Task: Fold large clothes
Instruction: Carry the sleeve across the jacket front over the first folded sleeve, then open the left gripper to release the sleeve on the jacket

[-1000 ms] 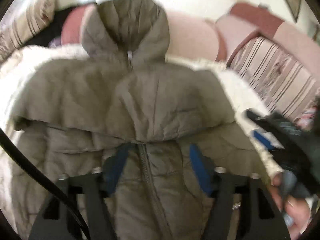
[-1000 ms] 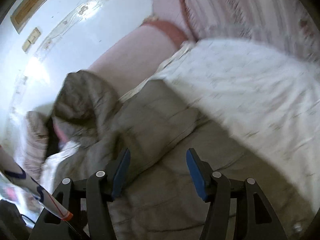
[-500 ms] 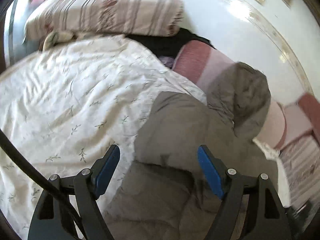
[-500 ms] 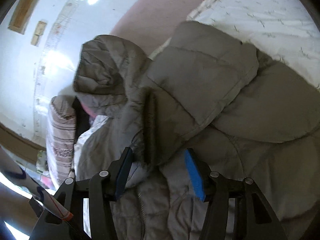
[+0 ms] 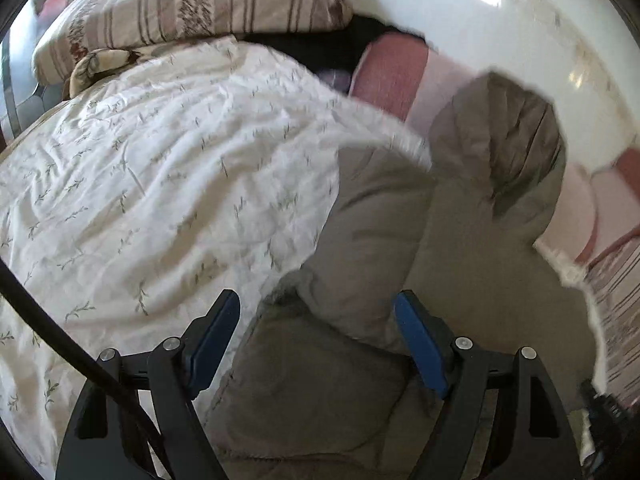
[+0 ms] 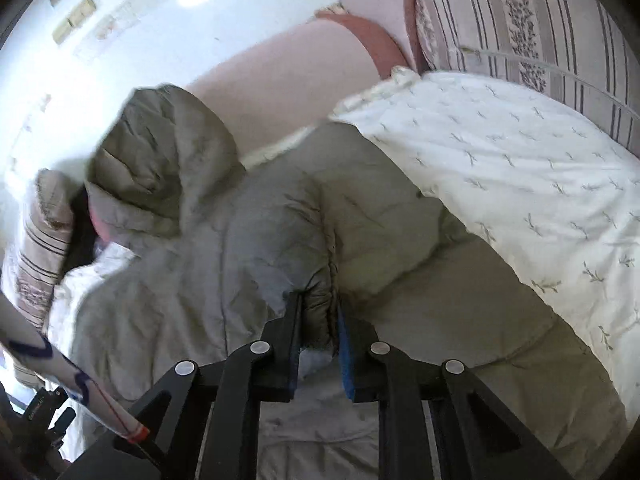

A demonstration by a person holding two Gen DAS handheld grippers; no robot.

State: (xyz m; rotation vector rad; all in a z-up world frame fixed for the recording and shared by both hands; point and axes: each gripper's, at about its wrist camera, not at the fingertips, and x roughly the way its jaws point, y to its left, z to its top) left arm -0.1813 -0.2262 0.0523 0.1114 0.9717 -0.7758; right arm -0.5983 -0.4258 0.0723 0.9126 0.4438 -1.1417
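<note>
Your quilted, puffy grey jacket lies on the white sprigged duvet, hood at 10 o'clock in your right view; your right gripper has just been closing and pinches a padded fold of the jacket; your left gripper stands open over a folded sleeve; a striped pillow sits at 11 o'clock there.
</note>
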